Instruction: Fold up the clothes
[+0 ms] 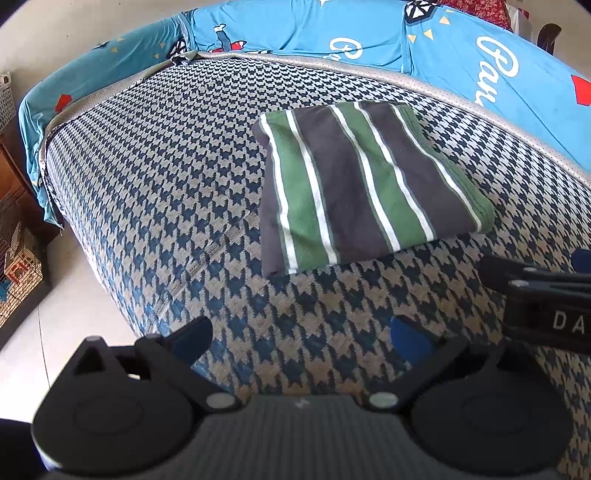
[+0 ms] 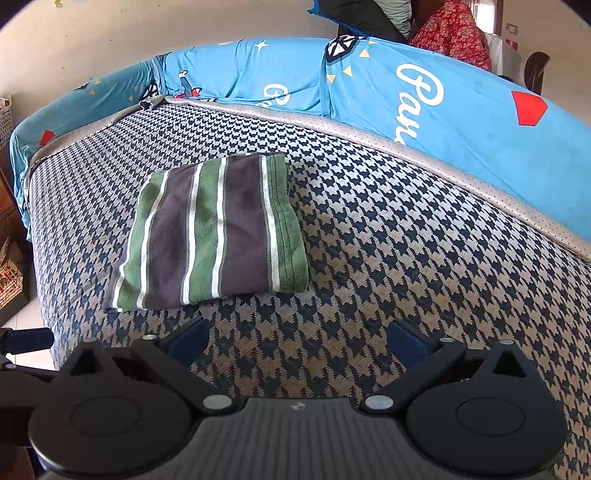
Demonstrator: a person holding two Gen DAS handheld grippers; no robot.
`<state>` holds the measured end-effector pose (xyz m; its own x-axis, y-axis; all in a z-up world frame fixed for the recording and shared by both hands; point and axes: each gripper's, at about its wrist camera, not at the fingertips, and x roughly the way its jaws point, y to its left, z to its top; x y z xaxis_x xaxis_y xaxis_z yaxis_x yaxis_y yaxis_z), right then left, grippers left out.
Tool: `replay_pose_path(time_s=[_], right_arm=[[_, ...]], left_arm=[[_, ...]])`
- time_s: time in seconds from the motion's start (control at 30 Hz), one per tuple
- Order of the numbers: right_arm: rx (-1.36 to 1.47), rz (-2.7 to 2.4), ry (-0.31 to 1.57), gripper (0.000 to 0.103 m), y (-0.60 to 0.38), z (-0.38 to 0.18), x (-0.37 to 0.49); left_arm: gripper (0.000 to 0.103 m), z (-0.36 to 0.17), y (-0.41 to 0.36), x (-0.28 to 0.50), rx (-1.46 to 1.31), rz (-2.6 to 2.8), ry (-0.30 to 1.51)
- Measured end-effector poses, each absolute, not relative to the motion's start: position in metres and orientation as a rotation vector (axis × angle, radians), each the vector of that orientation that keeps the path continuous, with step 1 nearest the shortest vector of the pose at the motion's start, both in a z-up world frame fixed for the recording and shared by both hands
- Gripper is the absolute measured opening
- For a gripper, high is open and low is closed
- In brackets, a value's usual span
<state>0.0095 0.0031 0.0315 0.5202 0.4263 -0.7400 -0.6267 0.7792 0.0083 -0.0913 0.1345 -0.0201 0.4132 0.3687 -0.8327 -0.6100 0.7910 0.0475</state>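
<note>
Striped garment point(image 2: 210, 232) is seen folded flat on houndstooth mattress point(image 2: 388, 258); left gripper point(image 1: 301, 338) and right gripper point(image 2: 297, 343) are spread, empty; folding judged done.

White lettering point(image 2: 421, 92) on blue sheet point(image 2: 461, 122) runs off the right edge, unreadable. Red patterned fabric point(image 2: 450, 33) cropped at top. Right gripper point(image 1: 535, 295) cut by the left view's edge.

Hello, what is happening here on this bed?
A person holds two grippers and is folding clothes. The striped garment lies already folded into a neat rectangle on the houndstooth mattress. The left gripper and the right gripper are both open, hold nothing, and sit short of the garment's near edge.
</note>
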Motion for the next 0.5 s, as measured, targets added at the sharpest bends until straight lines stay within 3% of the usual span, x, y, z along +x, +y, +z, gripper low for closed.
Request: replay_pose_path(time_s=[0.5], right_arm=[[-0.279,0.661,0.803,0.103,0.0089,0.0316,0.0047]], left_arm=[[0.103,-0.0184,0.1286,-0.0921,-0.298,0.615,0.963]])
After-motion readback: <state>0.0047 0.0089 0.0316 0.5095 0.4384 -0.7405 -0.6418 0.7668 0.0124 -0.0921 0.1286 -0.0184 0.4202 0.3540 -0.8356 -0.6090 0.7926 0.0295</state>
